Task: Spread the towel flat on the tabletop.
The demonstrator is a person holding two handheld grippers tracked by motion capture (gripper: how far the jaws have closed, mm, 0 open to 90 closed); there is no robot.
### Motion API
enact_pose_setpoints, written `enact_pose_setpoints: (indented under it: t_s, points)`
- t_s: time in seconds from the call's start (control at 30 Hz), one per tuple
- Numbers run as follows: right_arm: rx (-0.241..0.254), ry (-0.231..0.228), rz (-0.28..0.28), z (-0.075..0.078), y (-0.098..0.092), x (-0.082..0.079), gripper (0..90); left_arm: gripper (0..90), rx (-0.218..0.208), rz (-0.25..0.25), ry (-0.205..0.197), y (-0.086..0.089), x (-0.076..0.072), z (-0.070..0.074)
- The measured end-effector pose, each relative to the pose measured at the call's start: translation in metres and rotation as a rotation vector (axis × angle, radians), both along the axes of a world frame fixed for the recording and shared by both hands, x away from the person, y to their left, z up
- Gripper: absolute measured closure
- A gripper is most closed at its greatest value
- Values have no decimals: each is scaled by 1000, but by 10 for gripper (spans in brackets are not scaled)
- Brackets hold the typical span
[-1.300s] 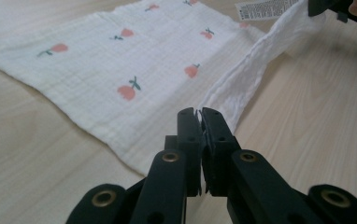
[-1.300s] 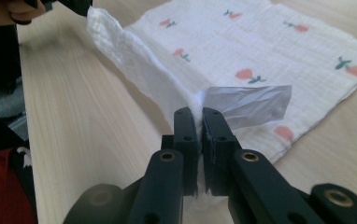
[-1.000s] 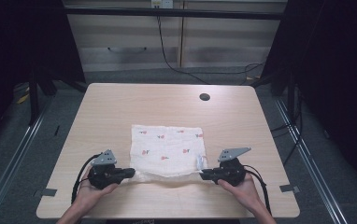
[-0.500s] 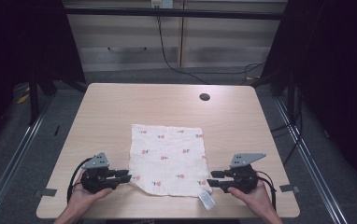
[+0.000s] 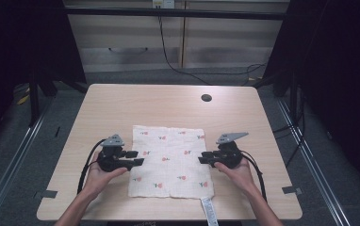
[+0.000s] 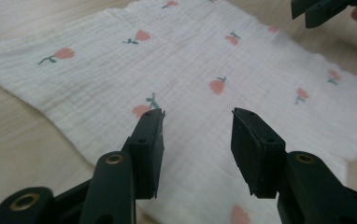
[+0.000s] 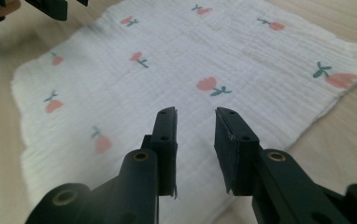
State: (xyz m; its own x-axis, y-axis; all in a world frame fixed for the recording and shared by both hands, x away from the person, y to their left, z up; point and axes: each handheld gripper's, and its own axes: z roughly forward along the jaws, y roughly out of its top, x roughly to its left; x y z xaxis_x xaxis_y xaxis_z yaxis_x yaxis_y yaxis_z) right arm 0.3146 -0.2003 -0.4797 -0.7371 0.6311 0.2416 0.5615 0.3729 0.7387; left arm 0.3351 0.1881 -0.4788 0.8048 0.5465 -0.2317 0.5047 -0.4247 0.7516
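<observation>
The flowered cloth [image 5: 171, 160] is spread flat on the desk [image 5: 121, 106] (untouched), flanked by the left gripper [image 5: 139, 157], jaws just widened, and the right gripper [image 5: 202, 157], parted but just narrowed, both empty.

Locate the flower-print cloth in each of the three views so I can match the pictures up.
High view: the cloth lies flat at the table's near middle, between the two grippers.
Left gripper view: the cloth spreads across the middle, ahead of and under the open jaws.
Right gripper view: the cloth spreads ahead of the open jaws.
Shared landmark: its pink flower print.
</observation>
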Motion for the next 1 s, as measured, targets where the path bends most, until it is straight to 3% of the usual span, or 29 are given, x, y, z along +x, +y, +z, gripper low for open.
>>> enact_pose_setpoints:
  t_s: [0.13,0.2,0.27,0.3,0.47,0.67,0.73,0.87,1.0]
  points:
    - [-40,20,7,-14,13,13,696,581,60,-10,25,-7,5,-16]
    - [-62,24,11,-18,15,13,691,599,93,-23,12,-9,3,-21]
    - [-102,35,-10,-21,15,11,668,600,85,-23,4,-7,2,-22]
    - [-97,33,-8,-21,14,10,659,601,93,-23,-9,-6,1,-23]
    - [-100,50,-3,-20,8,2,659,570,53,-23,-14,-3,-1,-26]
    - [-106,50,10,-19,1,-11,661,570,56,-42,-18,-10,-6,-26]
    - [-101,58,2,-19,-3,-15,661,571,49,-39,8,-12,-8,-25]
    - [-95,53,-2,-19,-8,-23,661,586,67,-66,16,-16,-14,-23]
    - [-100,57,-10,-19,-11,-30,661,597,81,-79,3,-16,-27,-22]
